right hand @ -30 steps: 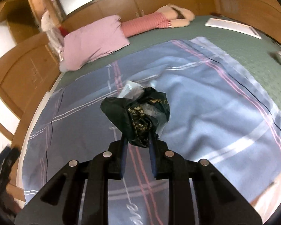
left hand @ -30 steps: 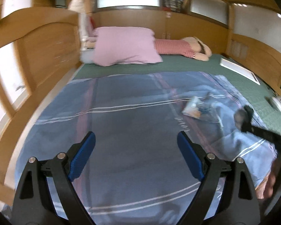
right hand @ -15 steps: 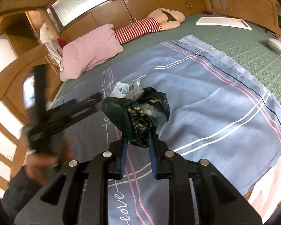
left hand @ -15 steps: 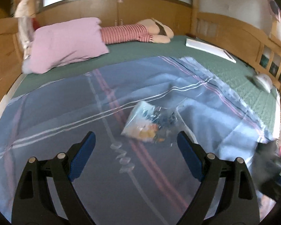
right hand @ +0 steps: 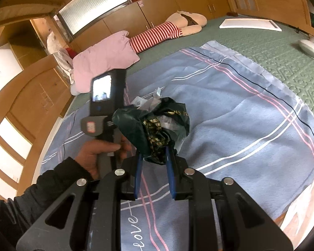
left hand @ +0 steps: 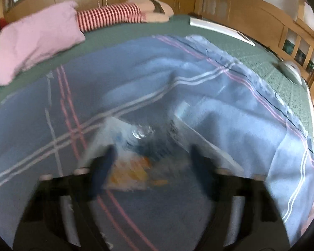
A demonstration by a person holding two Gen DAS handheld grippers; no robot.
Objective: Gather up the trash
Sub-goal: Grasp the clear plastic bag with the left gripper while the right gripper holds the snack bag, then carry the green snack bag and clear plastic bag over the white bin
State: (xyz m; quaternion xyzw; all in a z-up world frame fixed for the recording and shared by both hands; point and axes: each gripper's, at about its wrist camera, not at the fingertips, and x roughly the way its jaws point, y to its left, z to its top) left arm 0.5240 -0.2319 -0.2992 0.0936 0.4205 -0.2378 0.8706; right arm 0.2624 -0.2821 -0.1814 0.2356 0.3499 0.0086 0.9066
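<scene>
Right gripper point(right hand: 152, 159) clenched on crumpled dark green plastic bag point(right hand: 150, 125), held above blue plaid blanket point(right hand: 230, 125) | left gripper point(left hand: 150, 163) jaws spread wide, blurred, straddling clear snack wrapper point(left hand: 136, 152) lying on blanket | left hand point(right hand: 100, 154) grips its handle | pink pillow point(left hand: 33, 39) beyond.

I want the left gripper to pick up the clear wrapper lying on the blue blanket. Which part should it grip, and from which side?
Grip the raised, crinkled clear middle of the wrapper, coming from above. It lies flat on the blanket, so its edges give little hold. The left gripper is open with its jaws on either side; the view is blurred.
</scene>
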